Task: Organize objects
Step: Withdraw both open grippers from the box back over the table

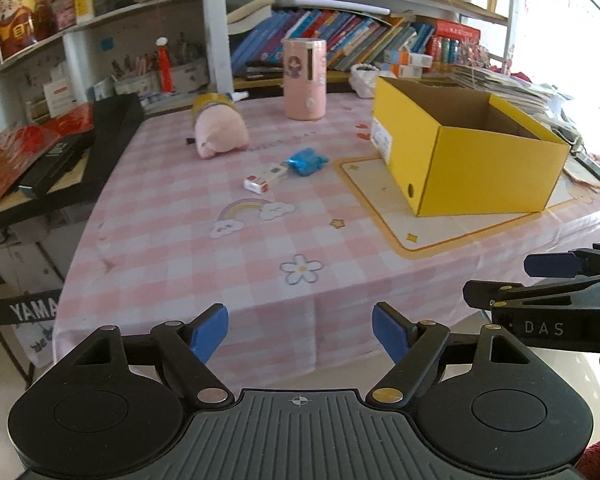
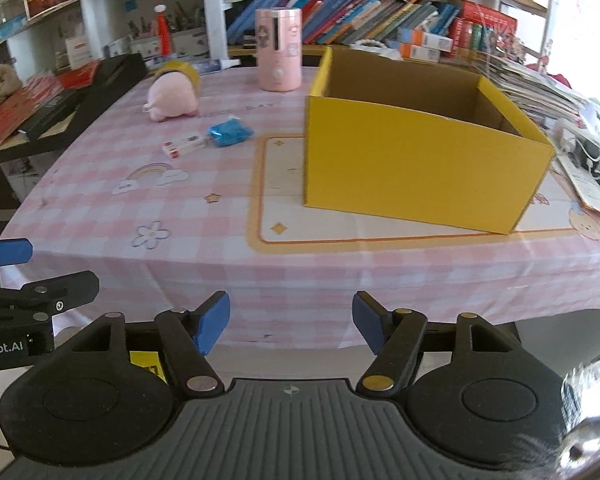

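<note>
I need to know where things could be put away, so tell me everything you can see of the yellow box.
The yellow box is an open-topped rectangular cardboard box, bright yellow outside and plain brown inside, with no lid in view. What shows of its inside holds nothing. One end wall carries a white label and a small round hole, seen from the left wrist view. It sits upright on the cream panel of the pink checked tablecloth, right of the other items. Nothing else touches it.
</note>
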Demonstrator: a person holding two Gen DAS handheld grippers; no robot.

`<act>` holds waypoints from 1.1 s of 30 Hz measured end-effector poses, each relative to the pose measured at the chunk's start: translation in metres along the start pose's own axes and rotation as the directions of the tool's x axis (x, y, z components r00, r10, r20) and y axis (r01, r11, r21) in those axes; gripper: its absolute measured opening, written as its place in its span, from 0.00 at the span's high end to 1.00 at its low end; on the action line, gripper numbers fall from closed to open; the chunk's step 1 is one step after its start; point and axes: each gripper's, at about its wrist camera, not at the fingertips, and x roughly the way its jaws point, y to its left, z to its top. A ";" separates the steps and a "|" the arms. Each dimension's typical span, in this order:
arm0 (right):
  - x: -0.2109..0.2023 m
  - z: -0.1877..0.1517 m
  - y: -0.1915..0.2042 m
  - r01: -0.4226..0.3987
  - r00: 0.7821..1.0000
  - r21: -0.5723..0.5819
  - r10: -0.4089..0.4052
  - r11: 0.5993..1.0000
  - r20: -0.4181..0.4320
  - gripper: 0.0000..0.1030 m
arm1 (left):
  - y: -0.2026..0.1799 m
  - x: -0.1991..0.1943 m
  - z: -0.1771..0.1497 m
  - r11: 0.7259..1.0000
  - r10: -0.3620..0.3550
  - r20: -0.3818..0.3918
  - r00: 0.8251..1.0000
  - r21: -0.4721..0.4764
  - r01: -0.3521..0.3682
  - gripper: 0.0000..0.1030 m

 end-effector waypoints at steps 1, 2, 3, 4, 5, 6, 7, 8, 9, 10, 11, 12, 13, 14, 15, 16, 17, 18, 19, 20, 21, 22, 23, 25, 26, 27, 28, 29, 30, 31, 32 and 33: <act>0.000 0.001 0.003 -0.005 1.000 -0.006 0.005 1.000 0.001 0.34 | 0.002 -0.001 -0.001 1.000 0.004 0.003 1.000 -0.003 -0.004 0.21; 0.000 0.001 0.007 -0.011 1.000 -0.013 0.011 1.000 0.002 0.34 | 0.005 -0.003 -0.001 1.000 0.008 0.005 1.000 -0.007 -0.008 0.21; 0.000 0.002 0.010 -0.016 1.000 -0.021 0.016 1.000 0.003 0.34 | 0.007 -0.004 -0.001 1.000 0.013 0.008 1.000 -0.012 -0.013 0.21; 0.000 0.002 0.014 -0.020 1.000 -0.028 0.021 0.999 0.004 0.34 | 0.009 -0.005 -0.001 1.000 0.018 0.010 1.000 -0.016 -0.017 0.21; 0.000 0.003 0.017 -0.025 1.000 -0.034 0.025 0.999 0.006 0.34 | 0.012 -0.006 -0.002 1.000 0.022 0.013 1.000 -0.020 -0.022 0.21; 0.000 0.004 0.020 -0.029 1.000 -0.040 0.029 0.999 0.008 0.34 | 0.015 -0.007 -0.002 0.999 0.026 0.015 1.000 -0.025 -0.026 0.21; 0.000 0.005 0.023 -0.032 0.999 -0.045 0.032 0.998 0.010 0.34 | 0.018 -0.008 -0.002 0.999 0.030 0.016 0.999 -0.029 -0.030 0.21; 0.001 0.006 0.025 -0.035 0.999 -0.050 0.036 0.998 0.012 0.34 | 0.020 -0.009 -0.003 0.999 0.035 0.018 0.999 -0.033 -0.035 0.21; 0.001 0.008 0.028 -0.038 0.999 -0.055 0.039 0.998 0.013 0.34 | 0.023 -0.010 -0.003 0.999 0.040 0.020 0.999 -0.038 -0.040 0.21; 0.001 0.009 0.031 -0.041 0.999 -0.060 0.042 0.997 0.015 0.34 | 0.025 -0.011 -0.003 0.998 0.044 0.021 0.999 -0.041 -0.043 0.21; 0.001 0.010 0.033 -0.044 0.999 -0.064 0.045 0.997 0.016 0.33 | 0.028 -0.011 -0.004 0.998 0.048 0.022 0.999 -0.046 -0.047 0.21; 0.002 0.011 0.036 -0.048 0.999 -0.070 0.050 0.996 0.016 0.33 | 0.030 -0.012 -0.004 0.997 0.052 0.023 0.998 -0.050 -0.051 0.20; 0.002 0.011 0.038 -0.052 0.998 -0.077 0.053 0.996 0.016 0.33 | 0.033 -0.012 -0.004 0.997 0.055 0.024 0.998 -0.054 -0.054 0.20; 0.003 0.012 0.041 -0.057 0.998 -0.084 0.058 0.995 0.016 0.33 | 0.035 -0.012 -0.004 0.997 0.059 0.024 0.998 -0.059 -0.057 0.20; 0.003 0.013 0.044 -0.061 0.998 -0.091 0.063 0.994 0.016 0.32 | 0.037 -0.012 -0.004 0.996 0.062 0.025 0.998 -0.065 -0.060 0.20; 0.003 0.014 0.046 -0.065 0.998 -0.099 0.067 0.993 0.016 0.32 | 0.039 -0.012 -0.004 0.996 0.065 0.026 0.998 -0.071 -0.063 0.20; 0.004 0.014 0.049 -0.068 0.997 -0.107 0.070 0.992 0.017 0.31 | 0.041 -0.011 -0.004 0.995 0.067 0.026 0.997 -0.077 -0.064 0.20; 0.005 0.015 0.052 -0.071 0.997 -0.115 0.074 0.991 0.019 0.31 | 0.043 -0.010 -0.003 0.994 0.069 0.026 0.997 -0.083 -0.067 0.20; 0.006 0.016 0.053 -0.074 0.997 -0.121 0.077 0.990 0.019 0.30 | 0.044 -0.009 -0.003 0.994 0.071 0.025 0.997 -0.087 -0.069 0.20; 0.007 0.017 0.055 -0.076 0.997 -0.127 0.079 0.989 0.018 0.30 | 0.045 -0.008 -0.001 0.993 0.072 0.023 0.997 -0.090 -0.070 0.20; 0.009 0.018 0.056 -0.079 0.996 -0.130 0.082 0.988 0.017 0.30 | 0.046 -0.007 -0.001 0.993 0.073 0.022 0.997 -0.092 -0.071 0.20; 0.011 0.020 0.056 -0.082 0.996 -0.132 0.085 0.988 0.016 0.30 | 0.048 -0.005 -0.001 0.993 0.075 0.020 0.997 -0.094 -0.073 0.20; 0.013 0.022 0.057 -0.084 0.996 -0.133 0.087 0.988 0.015 0.30 | 0.049 -0.004 0.000 0.992 0.078 0.019 0.997 -0.096 -0.076 0.20; 0.017 0.025 0.058 -0.089 0.996 -0.137 0.091 0.987 0.012 0.30 | 0.051 0.001 0.003 0.992 0.083 0.017 0.996 -0.101 -0.081 0.20; 0.021 0.028 0.059 -0.091 0.996 -0.139 0.094 0.986 0.012 0.30 | 0.052 0.003 0.005 0.991 0.085 0.017 0.996 -0.103 -0.083 0.20; 0.024 0.030 0.059 -0.093 0.995 -0.141 0.096 0.986 0.011 0.30 | 0.054 0.006 0.008 0.991 0.088 0.015 0.996 -0.104 -0.086 0.20; 0.027 0.032 0.060 -0.096 0.995 -0.143 0.099 0.985 0.011 0.30 | 0.055 0.009 0.010 0.991 0.091 0.013 0.996 -0.104 -0.089 0.20; 0.030 0.035 0.060 -0.098 0.995 -0.144 0.101 0.985 0.010 0.30 | 0.056 0.012 0.012 0.990 0.094 0.012 0.995 -0.104 -0.092 0.20; 0.034 0.039 0.060 -0.100 0.995 -0.145 0.103 0.984 0.009 0.30 | 0.057 0.015 0.016 0.990 0.097 0.013 0.995 -0.107 -0.096 0.20; 0.038 0.042 0.061 -0.102 0.994 -0.149 0.104 0.984 0.009 0.30 | 0.059 0.018 0.020 0.989 0.100 0.014 0.995 -0.112 -0.097 0.20; 0.041 0.046 0.061 -0.103 0.994 -0.153 0.106 0.983 0.010 0.30 | 0.061 0.022 0.024 0.988 0.101 0.015 0.995 -0.120 -0.099 0.20; 0.045 0.050 0.061 -0.103 0.994 -0.157 0.106 0.982 0.014 0.30 | 0.063 0.026 0.028 0.987 0.102 0.016 0.995 -0.127 -0.099 0.20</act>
